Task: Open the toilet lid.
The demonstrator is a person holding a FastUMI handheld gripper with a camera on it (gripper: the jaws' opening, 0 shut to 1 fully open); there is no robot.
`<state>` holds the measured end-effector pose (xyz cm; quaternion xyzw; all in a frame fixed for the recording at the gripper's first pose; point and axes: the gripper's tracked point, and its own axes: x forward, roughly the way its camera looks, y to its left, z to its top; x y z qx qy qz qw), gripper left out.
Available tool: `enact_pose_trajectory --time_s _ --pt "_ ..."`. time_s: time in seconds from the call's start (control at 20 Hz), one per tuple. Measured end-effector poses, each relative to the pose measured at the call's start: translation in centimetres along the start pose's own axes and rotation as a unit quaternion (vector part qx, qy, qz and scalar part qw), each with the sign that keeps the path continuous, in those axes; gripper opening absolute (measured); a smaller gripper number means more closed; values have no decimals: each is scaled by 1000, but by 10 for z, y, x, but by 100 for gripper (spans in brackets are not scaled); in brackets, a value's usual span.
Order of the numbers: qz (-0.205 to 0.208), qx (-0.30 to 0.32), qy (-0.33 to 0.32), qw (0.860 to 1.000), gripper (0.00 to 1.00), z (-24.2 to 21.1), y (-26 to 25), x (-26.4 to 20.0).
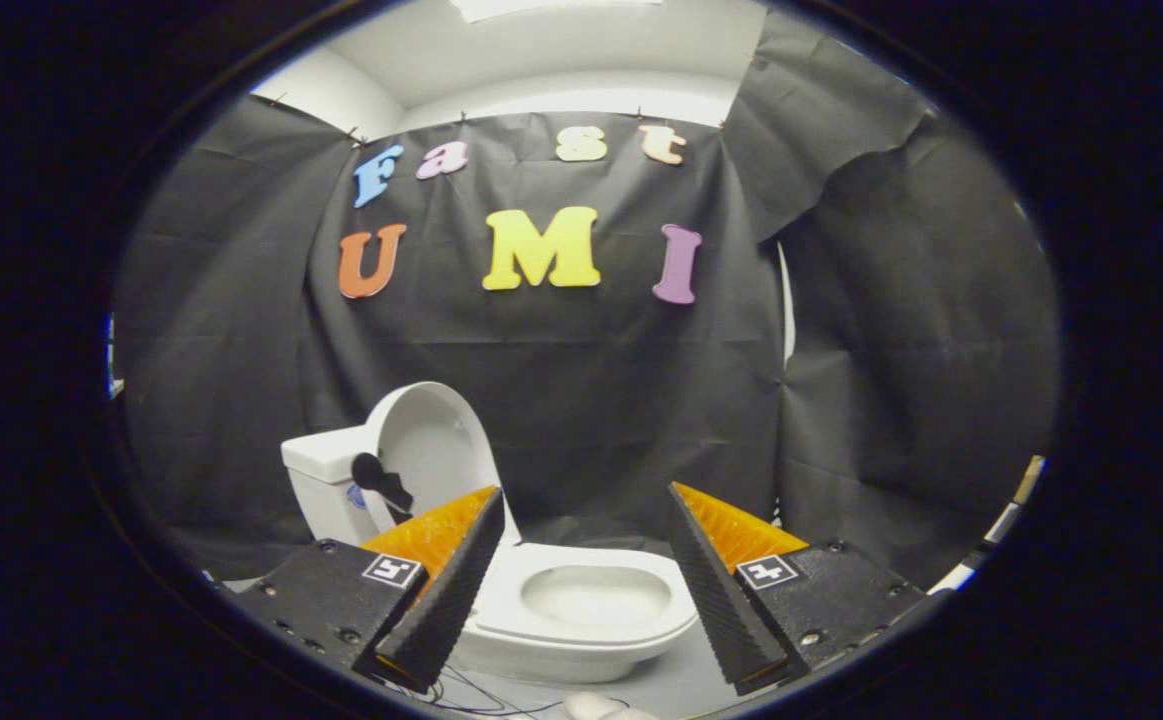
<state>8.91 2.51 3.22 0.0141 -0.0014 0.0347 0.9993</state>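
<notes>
gripper view: raised toilet lid [428, 440] beyond the spread, empty tongs [581, 510].

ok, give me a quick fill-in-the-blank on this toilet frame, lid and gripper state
1. The toilet lid stands ____, leaning back against the tank.
2. The gripper is ____, with nothing held between its fingers.
3. The seat lies ____ on the bowl, seen between the fingers.
4. A dark ____ is fixed to the inner face of the lid.

Missing words: raised (open); open; down; handle
</notes>
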Motion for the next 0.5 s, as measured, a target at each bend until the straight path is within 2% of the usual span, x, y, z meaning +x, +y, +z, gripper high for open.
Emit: enact_pose_trajectory --time_s 0.25,0.5 --pt "-39 14 20 999 99 -32 -52 -23" --pt "-56 35 36 997 99 -67 -80 -35"
